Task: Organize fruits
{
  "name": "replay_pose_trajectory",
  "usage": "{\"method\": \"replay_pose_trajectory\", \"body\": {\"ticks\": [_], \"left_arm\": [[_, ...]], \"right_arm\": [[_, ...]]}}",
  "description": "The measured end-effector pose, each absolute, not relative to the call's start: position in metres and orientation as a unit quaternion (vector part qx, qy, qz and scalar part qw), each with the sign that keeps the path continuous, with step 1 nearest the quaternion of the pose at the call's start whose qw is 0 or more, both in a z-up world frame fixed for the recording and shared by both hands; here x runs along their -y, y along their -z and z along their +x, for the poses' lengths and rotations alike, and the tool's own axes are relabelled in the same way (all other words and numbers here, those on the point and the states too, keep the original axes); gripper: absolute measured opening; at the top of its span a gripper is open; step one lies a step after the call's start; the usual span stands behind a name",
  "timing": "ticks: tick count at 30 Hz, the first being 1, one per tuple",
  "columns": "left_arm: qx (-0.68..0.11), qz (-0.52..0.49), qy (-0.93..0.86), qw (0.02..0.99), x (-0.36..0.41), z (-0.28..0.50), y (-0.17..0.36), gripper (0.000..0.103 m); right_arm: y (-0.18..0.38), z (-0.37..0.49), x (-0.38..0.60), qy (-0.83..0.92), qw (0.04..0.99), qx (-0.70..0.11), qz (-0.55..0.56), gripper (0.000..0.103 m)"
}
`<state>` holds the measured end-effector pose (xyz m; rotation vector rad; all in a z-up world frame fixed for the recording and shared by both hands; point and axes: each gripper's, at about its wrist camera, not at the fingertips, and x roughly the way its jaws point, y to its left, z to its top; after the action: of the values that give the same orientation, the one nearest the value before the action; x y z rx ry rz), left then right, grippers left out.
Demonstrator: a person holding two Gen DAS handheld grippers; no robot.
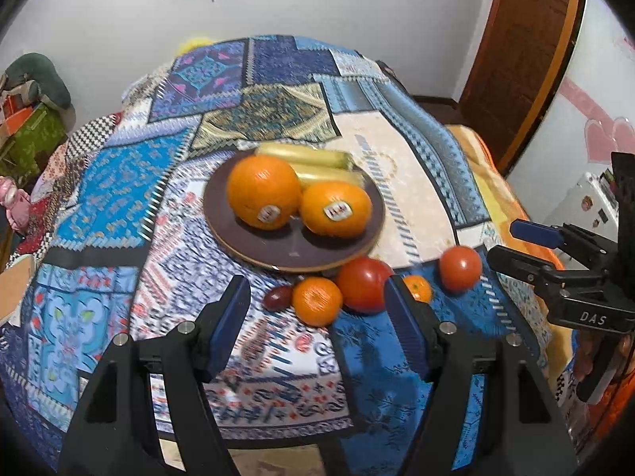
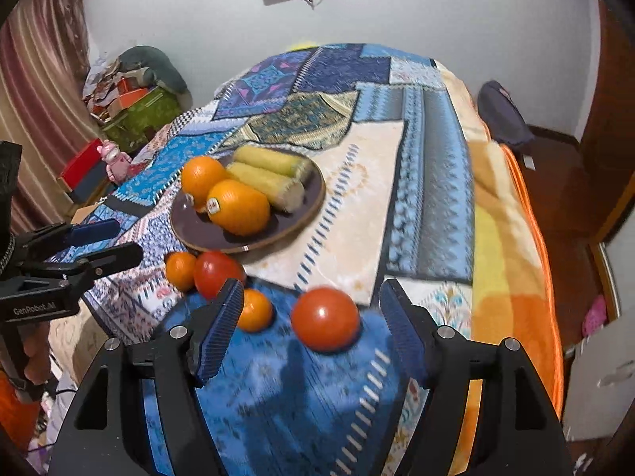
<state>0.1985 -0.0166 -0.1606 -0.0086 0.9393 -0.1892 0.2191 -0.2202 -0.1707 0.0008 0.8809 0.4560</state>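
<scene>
My right gripper [image 2: 311,325] stands wide open with bare cloth on both sides of the lone tomato [image 2: 325,318]. Ahead of my left gripper [image 1: 317,317], a mandarin [image 1: 317,300], a second tomato [image 1: 363,283] and the plate [image 1: 293,252] rim crowd together, blocking any straight pass.

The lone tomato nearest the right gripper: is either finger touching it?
Apart. The right wrist view shows the tomato lying between the open right gripper fingers, with blue cloth visible on both sides.

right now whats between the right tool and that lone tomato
Nothing: only bare blue patterned cloth lies between the open right tool and the lone tomato, as the right wrist view shows.
</scene>
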Motion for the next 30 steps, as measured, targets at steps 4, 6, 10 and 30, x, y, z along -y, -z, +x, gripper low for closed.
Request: {"method": "replay_pose_trajectory", "body": {"ticks": [4,6,10,30], "left_arm": [[-0.465,0.0,0.1,0.88,0.031,0.201,0.173,0.069],[-0.468,0.002,0.107,0.877,0.038,0.204,0.178,0.069],[-0.471,0.012,0.12,0.874,0.05,0.212,0.186,0.069],[-0.484,0.056,0.122,0.865,0.07,0.243,0.212,0.061]], "right_arm": [[0.183,0.213,0.226,-0.218,0.874,-0.434,0.012,0.068],[0.191,0.212,0.227,-0.22,0.87,-0.441,0.017,0.068],[0.201,0.216,0.228,-0.223,0.864,-0.451,0.026,0.068],[0.227,0.224,0.222,-0.236,0.848,-0.473,0.035,0.05]]}}
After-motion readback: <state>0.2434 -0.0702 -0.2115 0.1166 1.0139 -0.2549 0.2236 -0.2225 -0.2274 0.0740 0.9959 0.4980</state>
